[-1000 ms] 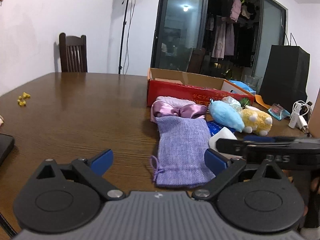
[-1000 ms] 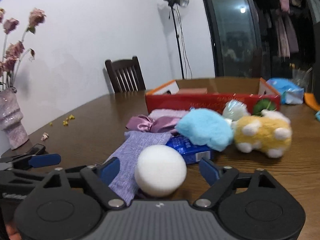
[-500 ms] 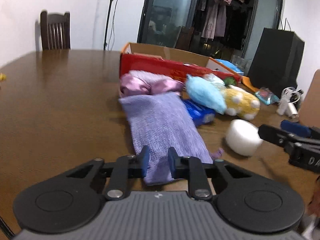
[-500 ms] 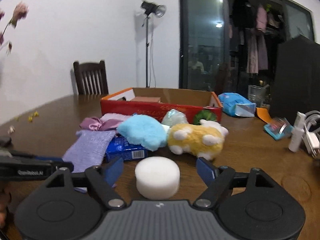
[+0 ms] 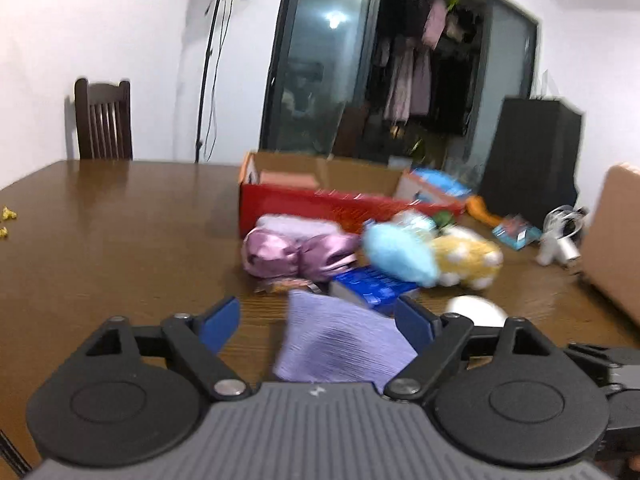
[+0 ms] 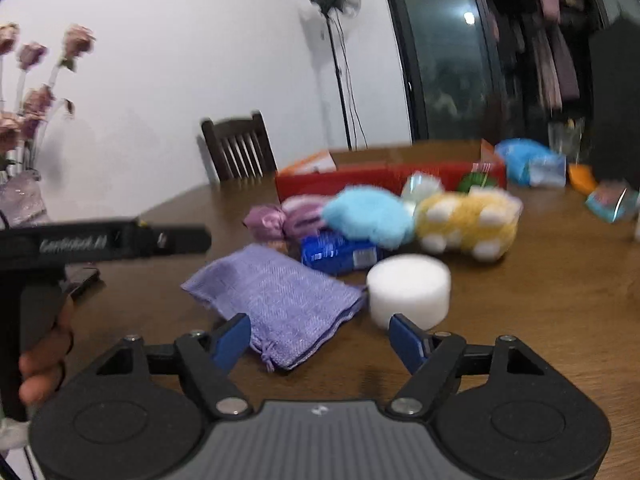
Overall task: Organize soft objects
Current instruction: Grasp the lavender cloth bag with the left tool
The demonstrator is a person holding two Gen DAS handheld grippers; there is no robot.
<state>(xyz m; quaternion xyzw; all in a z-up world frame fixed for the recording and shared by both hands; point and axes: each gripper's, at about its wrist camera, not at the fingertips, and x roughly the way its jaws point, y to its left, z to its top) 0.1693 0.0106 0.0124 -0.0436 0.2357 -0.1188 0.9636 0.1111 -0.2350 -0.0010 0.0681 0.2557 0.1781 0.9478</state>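
Loosely woven lilac pouch [image 6: 276, 300] between left tool's [image 5: 320, 320] opening jaws; right tool [image 6: 320, 340] closing, ungripping

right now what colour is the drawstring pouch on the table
Lilac purple woven fabric; the drawstring pouch shows best in the right wrist view.

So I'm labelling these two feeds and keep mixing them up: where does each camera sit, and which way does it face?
Left wrist: on the left gripper, looking slightly down across the table at the lavender pouch lying between its opening jaws, unpressed; the right gripper's black edge shows lower right.
Right wrist: on the right gripper, jaws closing on nothing, facing the pouch's mouth and the white foam puck; the left hand holding its gripper shows at left.
Shared: pouch, puck, red box, yellow plush.
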